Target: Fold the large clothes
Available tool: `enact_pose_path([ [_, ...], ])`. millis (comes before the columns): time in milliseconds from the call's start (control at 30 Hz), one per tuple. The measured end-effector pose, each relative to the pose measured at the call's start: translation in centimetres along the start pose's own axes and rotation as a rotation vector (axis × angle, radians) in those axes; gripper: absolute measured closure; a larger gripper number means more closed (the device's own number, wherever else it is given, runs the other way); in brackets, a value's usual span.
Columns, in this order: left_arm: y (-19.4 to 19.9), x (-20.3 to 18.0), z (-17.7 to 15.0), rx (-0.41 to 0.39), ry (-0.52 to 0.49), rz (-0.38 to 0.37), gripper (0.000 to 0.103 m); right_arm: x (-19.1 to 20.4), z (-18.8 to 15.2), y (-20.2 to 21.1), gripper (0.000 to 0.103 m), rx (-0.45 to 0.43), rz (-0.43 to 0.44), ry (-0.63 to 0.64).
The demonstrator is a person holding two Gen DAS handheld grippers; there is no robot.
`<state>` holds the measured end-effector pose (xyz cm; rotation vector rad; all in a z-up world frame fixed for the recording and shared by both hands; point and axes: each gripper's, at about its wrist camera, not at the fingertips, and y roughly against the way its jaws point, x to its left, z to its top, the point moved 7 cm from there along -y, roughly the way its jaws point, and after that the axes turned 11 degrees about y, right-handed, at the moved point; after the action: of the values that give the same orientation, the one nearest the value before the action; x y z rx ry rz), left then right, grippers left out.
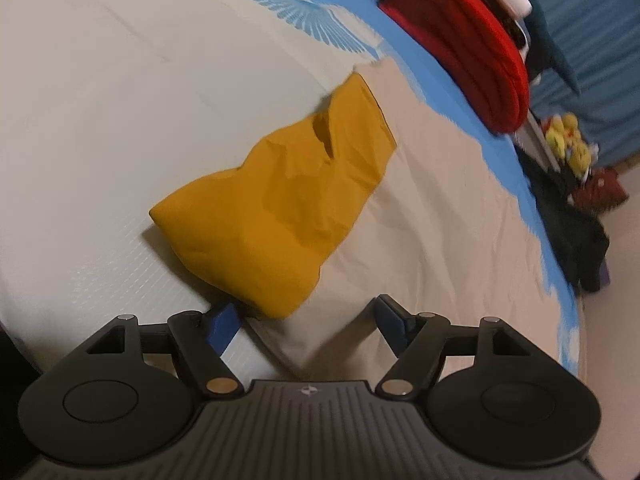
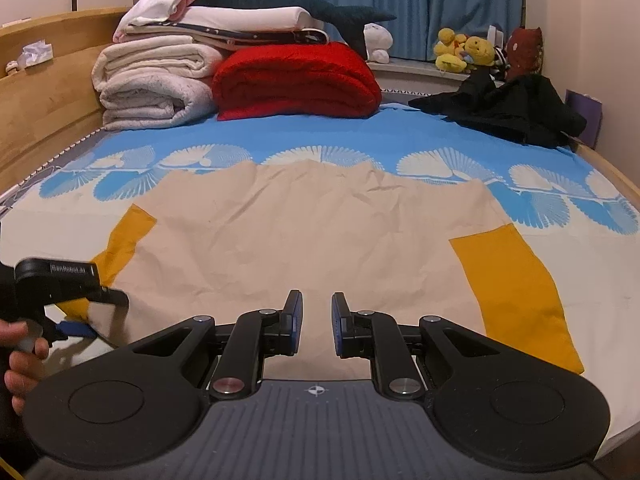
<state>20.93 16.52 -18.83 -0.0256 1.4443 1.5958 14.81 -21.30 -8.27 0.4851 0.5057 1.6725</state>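
A large beige top with mustard-yellow sleeves lies spread flat on the bed. Its right sleeve lies straight and flat. Its left sleeve is bunched into a loose heap beside the body. My left gripper is open just short of that heap; the sleeve's near end rests by the left pad, and nothing is pinched. The right wrist view shows the left gripper low at the sleeve, held by a hand. My right gripper hovers over the near hem, jaws slightly apart and empty.
The bed sheet is blue and white with shell prints. At the far end are folded white blankets and a red blanket. Dark clothes lie far right, below plush toys. A wooden bed frame runs along the left.
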Motion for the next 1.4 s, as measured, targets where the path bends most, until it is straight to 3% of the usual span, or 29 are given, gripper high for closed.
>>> enact_pose_path([
  [133,-0.2,0.2,0.5,-0.016,0.074,-0.016,0.026,-0.4,-0.2,-0.1,0.087,0.01,-0.006,-0.005],
  [300,-0.5,-0.1,0.8,-0.031,0.073,-0.015,0.027,-0.6,-0.4,-0.5,0.087,0.023,-0.009,-0.019],
  [400,-0.7,0.2,1.2,-0.051,0.095,-0.013,0.033,-0.5,-0.4,-0.7,0.087,0.024,-0.009,-0.024],
  [500,-0.8,0.7,1.7,-0.065,0.134,-0.014,0.048,-0.4,-0.4,-0.8,0.087,0.026,-0.002,-0.033],
  [567,-0.8,0.7,1.8,-0.061,0.141,-0.026,0.068,-0.1,-0.4,-1.0,0.087,0.027,0.004,-0.035],
  [633,-0.6,0.2,1.9,-0.066,0.108,-0.036,0.079,0.3,-0.3,-1.2,0.087,0.029,0.01,-0.032],
  [733,0.5,-0.9,2.0,-0.08,0.051,-0.042,0.088,1.0,0.0,-1.6,0.087,0.03,0.017,-0.027],
  [933,5.2,-2.5,3.1,-0.164,-0.02,-0.096,0.093,2.6,1.0,-2.9,0.087,0.029,0.037,-0.04],
  [1233,11.8,-2.2,4.1,-0.287,-0.198,-0.019,0.097,7.1,1.9,-5.0,0.087,0.046,0.128,-0.035],
  [1300,11.5,-1.7,4.0,-0.247,-0.2,-0.023,0.096,8.3,1.0,-6.7,0.087,0.124,0.158,-0.027],
  [1400,10.3,-0.1,4.5,-0.211,-0.132,-0.001,0.088,9.6,-2.0,-10.4,0.092,0.331,0.188,-0.013],
])
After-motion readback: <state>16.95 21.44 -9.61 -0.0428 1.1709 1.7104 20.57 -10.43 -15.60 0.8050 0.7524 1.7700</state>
